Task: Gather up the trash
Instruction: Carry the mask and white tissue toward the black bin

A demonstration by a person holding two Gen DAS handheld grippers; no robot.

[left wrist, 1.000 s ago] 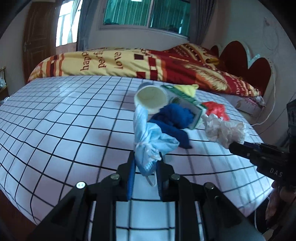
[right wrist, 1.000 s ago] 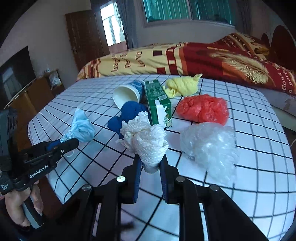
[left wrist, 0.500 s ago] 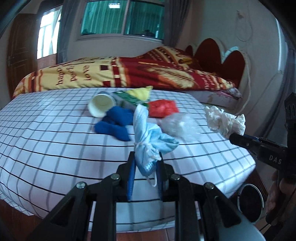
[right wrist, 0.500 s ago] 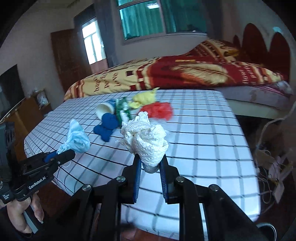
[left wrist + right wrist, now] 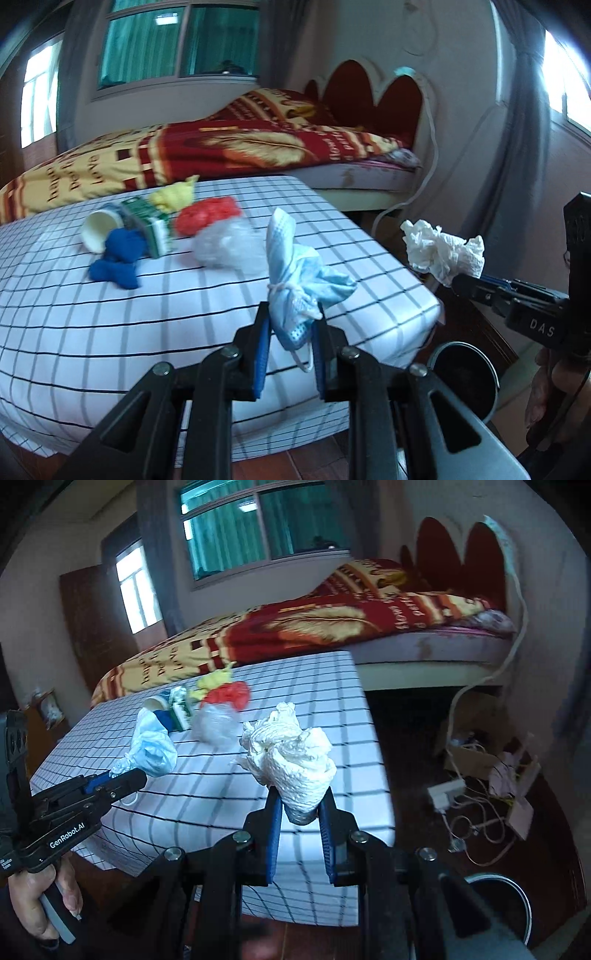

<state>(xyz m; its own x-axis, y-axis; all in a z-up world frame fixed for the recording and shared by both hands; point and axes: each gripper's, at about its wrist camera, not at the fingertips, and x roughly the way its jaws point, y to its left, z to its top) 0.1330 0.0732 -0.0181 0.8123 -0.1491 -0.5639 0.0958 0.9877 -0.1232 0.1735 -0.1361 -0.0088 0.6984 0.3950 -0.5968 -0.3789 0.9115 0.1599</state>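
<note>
My left gripper (image 5: 290, 325) is shut on a crumpled light blue face mask (image 5: 295, 273), held in the air over the near right corner of the checked table (image 5: 110, 332). My right gripper (image 5: 301, 808) is shut on a wad of white paper towel (image 5: 291, 753), held past the table's right edge. The mask (image 5: 151, 746) and the left gripper (image 5: 122, 781) also show in the right wrist view; the towel (image 5: 443, 254) and right gripper (image 5: 461, 282) show in the left wrist view. A round dark trash bin (image 5: 465, 376) stands on the floor below the table's right corner; it also shows in the right wrist view (image 5: 506, 904).
On the table lie a white paper cup (image 5: 98, 229), a green carton (image 5: 147, 229), a blue cloth (image 5: 118, 258), a yellow wad (image 5: 173, 195), a red bag (image 5: 207, 218) and a clear plastic bag (image 5: 225, 247). A bed (image 5: 221, 147) stands behind. Cables and a power strip (image 5: 447, 794) lie on the floor.
Both grippers have swung right and back from the table with their loads still held. The table's right corner, the floor and the trash bin have come into view.
</note>
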